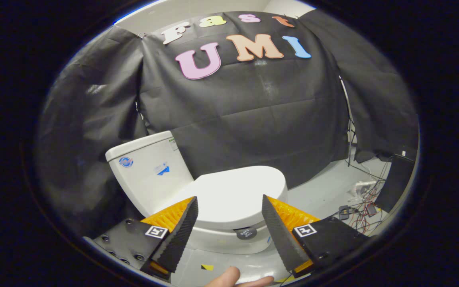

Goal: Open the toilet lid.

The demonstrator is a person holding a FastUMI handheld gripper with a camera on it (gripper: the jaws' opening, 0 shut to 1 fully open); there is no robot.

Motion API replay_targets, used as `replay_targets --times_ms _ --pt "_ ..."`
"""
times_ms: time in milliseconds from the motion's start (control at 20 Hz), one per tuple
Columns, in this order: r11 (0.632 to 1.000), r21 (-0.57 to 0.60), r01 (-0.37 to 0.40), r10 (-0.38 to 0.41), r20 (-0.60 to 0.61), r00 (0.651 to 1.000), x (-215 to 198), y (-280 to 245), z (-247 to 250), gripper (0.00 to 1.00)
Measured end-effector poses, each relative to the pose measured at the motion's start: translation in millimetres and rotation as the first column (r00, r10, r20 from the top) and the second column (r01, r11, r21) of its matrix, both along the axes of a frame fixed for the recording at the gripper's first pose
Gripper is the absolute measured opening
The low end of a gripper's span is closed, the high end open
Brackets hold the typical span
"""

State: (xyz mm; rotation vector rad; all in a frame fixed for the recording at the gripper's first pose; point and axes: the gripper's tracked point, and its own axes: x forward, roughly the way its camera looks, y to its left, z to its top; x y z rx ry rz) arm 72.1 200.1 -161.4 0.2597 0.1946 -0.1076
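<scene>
My gripper [229,203] hangs spread before the toilet [221,239]; its shut lid [235,197] lies just beyond my fingers, tank [148,171] behind-left, cables [363,205] on the floor [321,199] right

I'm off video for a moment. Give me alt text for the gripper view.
The toilet lid is closed, lying just ahead of the open tool, whose two fingers frame it without touching. The white tank stands behind the lid against the black cloth wall; loose cables lie on the floor beside the toilet.
</scene>
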Motion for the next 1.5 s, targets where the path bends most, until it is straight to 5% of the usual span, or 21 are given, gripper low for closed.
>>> replay_targets --times_ms 350,750,1050,1450,1500 --pt "0.983 0.185 -0.001 0.009 -0.044 0.999 14.4 7.6 -39.8 0.99" --pt "0.896 0.438 0.075 -0.061 -0.045 0.997 21.8 8.6 -73.4 0.99" --pt "0.728 0.642 0.239 -0.206 -0.127 0.97 18.7 -17.2 -116.0 0.86" --pt "0.545 0.799 0.253 -0.187 -0.178 0.966 37.2 -0.7 -147.0 0.79" --pt "0.526 0.808 0.264 -0.181 -0.197 0.964 40.3 1.9 -155.9 0.71"
